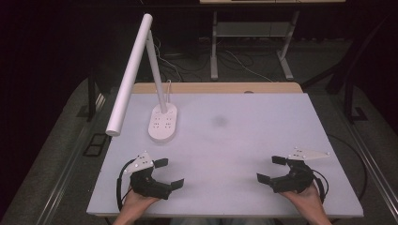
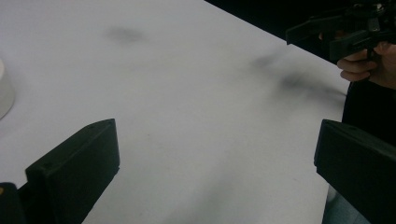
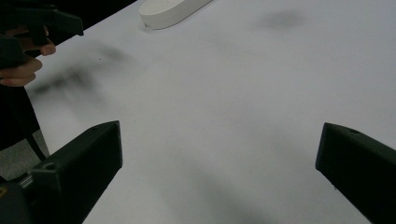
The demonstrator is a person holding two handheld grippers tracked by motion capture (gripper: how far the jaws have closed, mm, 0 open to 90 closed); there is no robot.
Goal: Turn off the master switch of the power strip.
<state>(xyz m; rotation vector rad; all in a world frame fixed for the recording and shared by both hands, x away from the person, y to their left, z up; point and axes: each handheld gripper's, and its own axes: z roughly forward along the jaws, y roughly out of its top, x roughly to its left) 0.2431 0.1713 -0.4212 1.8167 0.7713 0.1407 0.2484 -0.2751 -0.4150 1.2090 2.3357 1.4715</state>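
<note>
At far left of the white table (image 1: 263, 140): desk lamp (image 1: 163, 123), untouched, nearer the left tongs.

Lamp base, oval, long axis running near to far, lies beyond and slightly right of the left tongs (image 1: 168, 173); its white bar head slants out over the left edge. Right tongs (image 1: 271, 169) well apart at near right. Both tongs rest low by the near edge, tips turned inward, jaws spread wide, holding nothing.

Overhead forward-down view; two low views across table (image 1: 244, 140)
</note>
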